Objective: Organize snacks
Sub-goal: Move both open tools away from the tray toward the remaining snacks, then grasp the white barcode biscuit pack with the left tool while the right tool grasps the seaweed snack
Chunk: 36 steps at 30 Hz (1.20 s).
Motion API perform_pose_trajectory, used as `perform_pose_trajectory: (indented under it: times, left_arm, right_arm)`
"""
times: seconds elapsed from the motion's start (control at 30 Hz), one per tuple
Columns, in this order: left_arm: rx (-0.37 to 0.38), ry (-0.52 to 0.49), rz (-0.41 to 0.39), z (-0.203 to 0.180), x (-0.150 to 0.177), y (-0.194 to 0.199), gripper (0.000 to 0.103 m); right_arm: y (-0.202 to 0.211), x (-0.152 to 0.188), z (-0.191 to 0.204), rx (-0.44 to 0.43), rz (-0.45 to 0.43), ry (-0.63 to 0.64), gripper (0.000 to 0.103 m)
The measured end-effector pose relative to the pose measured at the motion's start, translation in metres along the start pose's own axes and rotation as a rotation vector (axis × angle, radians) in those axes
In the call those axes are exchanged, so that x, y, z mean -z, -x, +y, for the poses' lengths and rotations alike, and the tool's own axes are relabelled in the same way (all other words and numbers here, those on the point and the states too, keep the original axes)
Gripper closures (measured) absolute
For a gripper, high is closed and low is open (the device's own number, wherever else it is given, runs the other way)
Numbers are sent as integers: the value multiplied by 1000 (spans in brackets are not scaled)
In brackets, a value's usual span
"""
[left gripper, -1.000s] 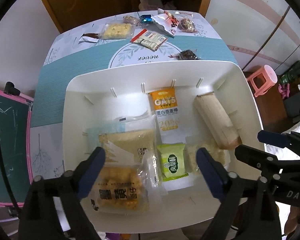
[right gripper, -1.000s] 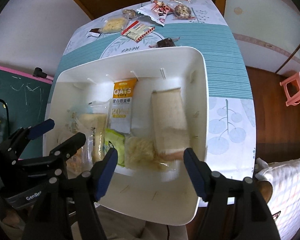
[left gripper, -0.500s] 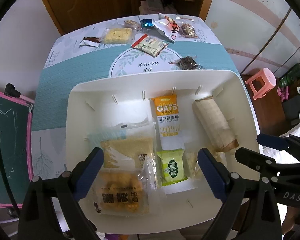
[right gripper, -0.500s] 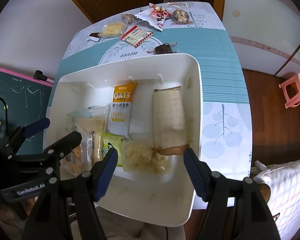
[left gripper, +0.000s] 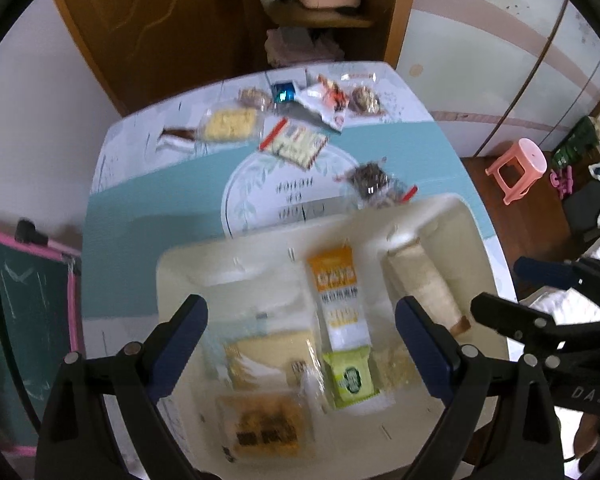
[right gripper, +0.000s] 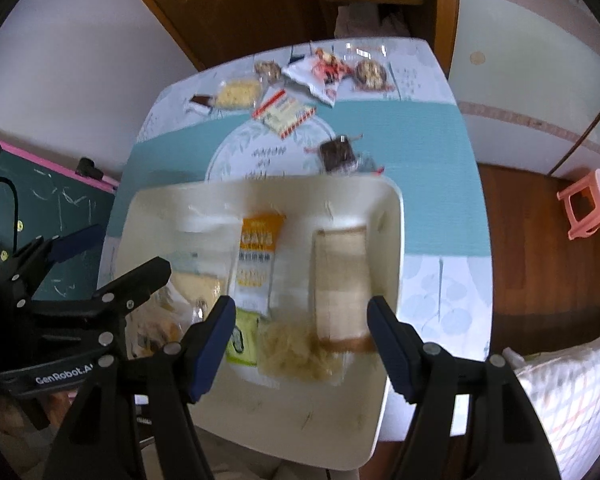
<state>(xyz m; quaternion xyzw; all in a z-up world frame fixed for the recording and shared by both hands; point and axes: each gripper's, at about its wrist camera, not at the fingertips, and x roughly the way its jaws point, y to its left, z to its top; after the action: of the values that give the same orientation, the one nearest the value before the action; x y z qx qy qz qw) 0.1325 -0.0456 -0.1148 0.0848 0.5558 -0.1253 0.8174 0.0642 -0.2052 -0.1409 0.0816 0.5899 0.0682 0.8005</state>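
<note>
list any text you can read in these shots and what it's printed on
"OATS": orange-topped snack bar wrapper in the white tray; smaller print below it is blurred.
"GenRobot.A": body of the left gripper, cut off there.
"DAS": body of the right gripper, cut off there.
Tablecloth medallion: lettering upside down and blurred, unreadable.
Green packet, orange packet, loose snack wrappers beyond the tray: print too blurred.
</note>
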Motion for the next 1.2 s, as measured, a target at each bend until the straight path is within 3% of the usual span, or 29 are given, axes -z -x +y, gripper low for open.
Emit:
perform_pose_trajectory:
  times: [0.3,0.53,0.73,0.93,1.2]
  left_arm:
    - [-41,-55,-87,16,-70,5,9]
    - [-43,-71,-125,26,-128,-20,9]
    - [46,-161,-10,21,-160,-82,9]
    - [117,-177,113,21,-171,-152,9]
    - [155,-224,189,17,-179,-208,9]
  right_arm:
    - [18,-61,0,78,-101,41,34]
    - [-10,-108,-10,156,-118,60,34]
    - [-59,-141,-20,187,-61,92,34]
    - [-110,-149,-23,161,48,103,34]
    - [-171,-149,-19,165,191,103,37]
